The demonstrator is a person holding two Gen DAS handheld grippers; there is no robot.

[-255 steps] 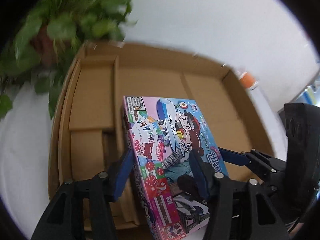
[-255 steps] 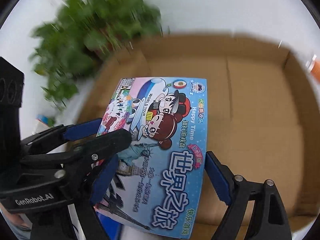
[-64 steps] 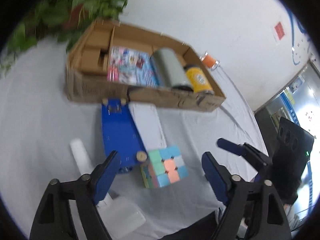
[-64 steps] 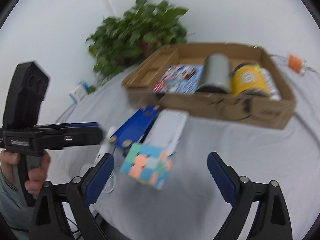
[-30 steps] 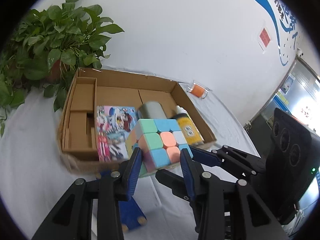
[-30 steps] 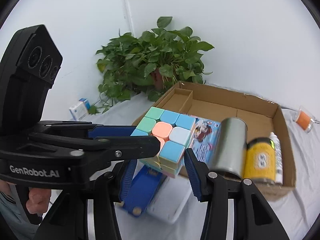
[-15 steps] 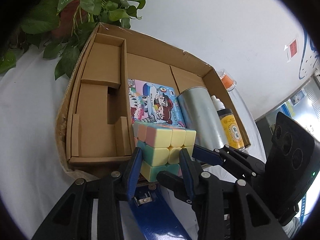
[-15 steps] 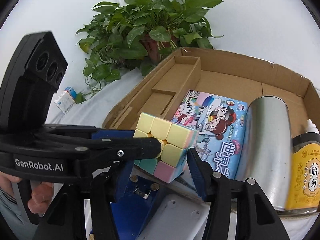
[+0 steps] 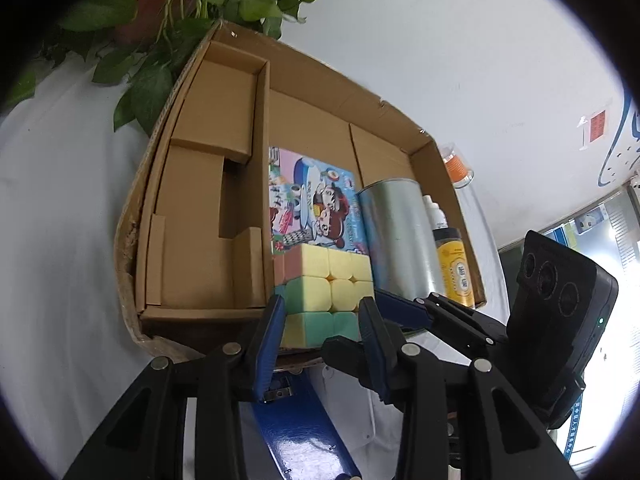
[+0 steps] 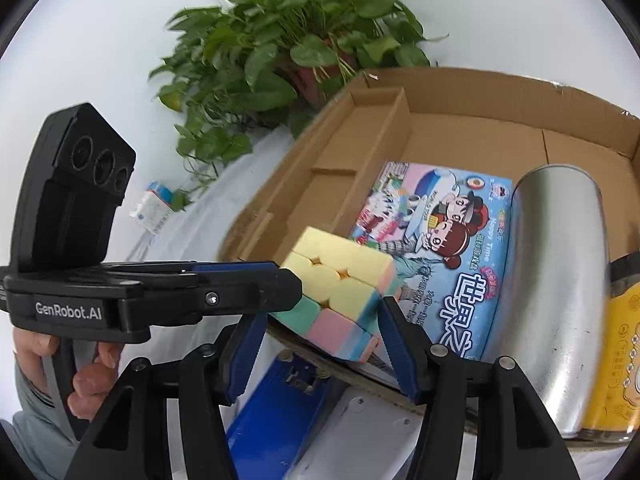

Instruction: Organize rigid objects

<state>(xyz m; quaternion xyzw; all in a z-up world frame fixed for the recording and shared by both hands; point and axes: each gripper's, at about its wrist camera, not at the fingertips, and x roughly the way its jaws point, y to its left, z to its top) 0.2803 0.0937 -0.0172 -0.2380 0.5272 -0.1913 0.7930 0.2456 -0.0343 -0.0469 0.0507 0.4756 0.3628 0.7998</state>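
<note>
Cube (image 9: 325, 295) is the nearest thing to you, a pastel puzzle cube, and it sits between the blue pads of your left gripper (image 9: 322, 320), which hold it narrow on two sides. It is at the near wall of the cardboard box (image 9: 192, 316), over the lower end of the board game box (image 9: 310, 196) that lies flat inside. Whether the cube already rests on the game box or only hangs just above it, you cannot tell from these views.

Your right gripper (image 10: 320, 344) comes to the cube (image 10: 340, 292) from the other side. Its jaws have just been opening; the cube is between them. The right pad seems just at the cube's edge, the left pad stands apart from it, so this gripper does not press on the cube.

Just before the cardboard box, below the grippers, lie a blue flat object (image 9: 296, 436) and a white flat object (image 10: 352, 436) side by side on the white cloth (image 9: 60, 240).

Inside the cardboard box, to the right of the game box, a silver can (image 9: 400, 236) lies on its side, and next to it a yellow bottle (image 9: 454, 264) with white cap. The left part of the box holds cardboard dividers (image 9: 224, 184).

Behind the cardboard box, at its far left corner, stands a green potted plant (image 10: 288, 40). Beyond its far right corner lies a small clear cup with an orange part (image 9: 458, 166).
</note>
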